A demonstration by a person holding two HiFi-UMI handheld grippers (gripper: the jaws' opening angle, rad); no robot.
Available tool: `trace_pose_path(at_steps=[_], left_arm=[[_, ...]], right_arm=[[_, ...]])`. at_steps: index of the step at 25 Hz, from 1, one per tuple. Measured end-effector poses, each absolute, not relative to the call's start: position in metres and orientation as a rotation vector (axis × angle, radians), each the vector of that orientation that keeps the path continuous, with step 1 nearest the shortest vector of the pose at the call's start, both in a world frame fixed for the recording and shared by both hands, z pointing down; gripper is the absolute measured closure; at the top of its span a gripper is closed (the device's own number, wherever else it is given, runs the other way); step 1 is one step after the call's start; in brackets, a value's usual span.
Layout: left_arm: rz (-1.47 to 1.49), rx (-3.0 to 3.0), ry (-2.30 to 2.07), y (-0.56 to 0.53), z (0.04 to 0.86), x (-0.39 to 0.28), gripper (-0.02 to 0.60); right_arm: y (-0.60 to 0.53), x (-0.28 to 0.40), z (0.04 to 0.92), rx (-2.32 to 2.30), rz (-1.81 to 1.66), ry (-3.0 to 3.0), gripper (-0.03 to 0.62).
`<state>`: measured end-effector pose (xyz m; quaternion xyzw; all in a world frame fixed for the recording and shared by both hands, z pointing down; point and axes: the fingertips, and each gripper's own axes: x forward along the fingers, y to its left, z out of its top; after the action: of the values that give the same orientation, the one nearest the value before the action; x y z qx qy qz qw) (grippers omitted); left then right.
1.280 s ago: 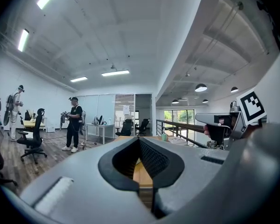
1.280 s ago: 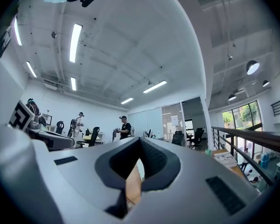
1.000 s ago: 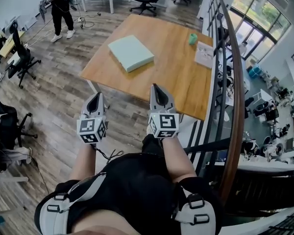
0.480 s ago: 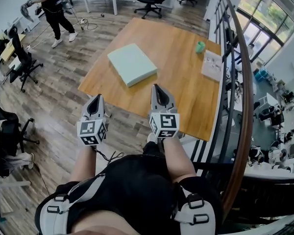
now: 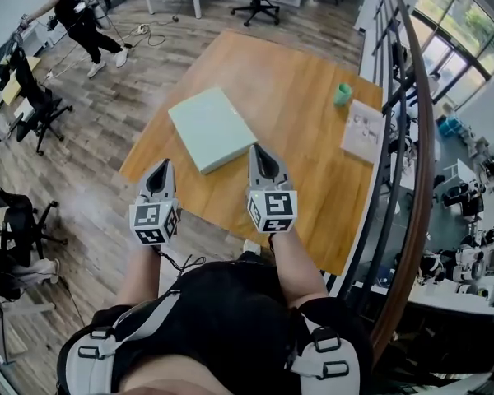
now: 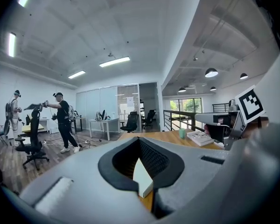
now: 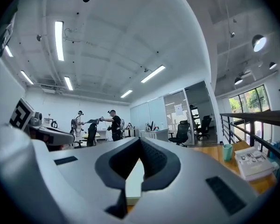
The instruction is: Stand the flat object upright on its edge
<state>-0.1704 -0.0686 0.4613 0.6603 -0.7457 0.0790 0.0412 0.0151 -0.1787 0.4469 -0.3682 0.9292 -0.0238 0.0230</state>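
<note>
- Your left gripper and right gripper both have their jaws pressed together on nothing. Each gripper view shows only a narrow slit between the pads.
- A second ago both tips hung over the floor, short of the table. Now, in the head view, both overlap its near edge. You have closed in, but nothing is touched yet.
- The pale green slab lies flat on the table just beyond the right tip, so the whole job of tipping it onto its edge is still ahead of you.
- Only the head view gives you the slab's full outline, skewed to the table edge. The gripper views show just a sliver of it through the slit, seen low enough to reveal its thickness.
- Farther off, the cup and booklet sit by the railing, well apart from the slab.
</note>
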Motion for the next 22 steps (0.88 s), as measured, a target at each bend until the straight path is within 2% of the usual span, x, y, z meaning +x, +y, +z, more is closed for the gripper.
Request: trace_pose_path(at_steps=[13,22], left_arm=[[0.322,1.925,-2.246,-0.179,0.467,-0.158,0.578],[0.278,1.99,-2.184,-0.214,0.469,-0.198,0.578]], right_arm=[[-0.299,0.029,0.455,-1.105,-0.161,2.936,0.591],[-0.326,0.01,0.463,-1.228,-0.154,2.903,0.591]])
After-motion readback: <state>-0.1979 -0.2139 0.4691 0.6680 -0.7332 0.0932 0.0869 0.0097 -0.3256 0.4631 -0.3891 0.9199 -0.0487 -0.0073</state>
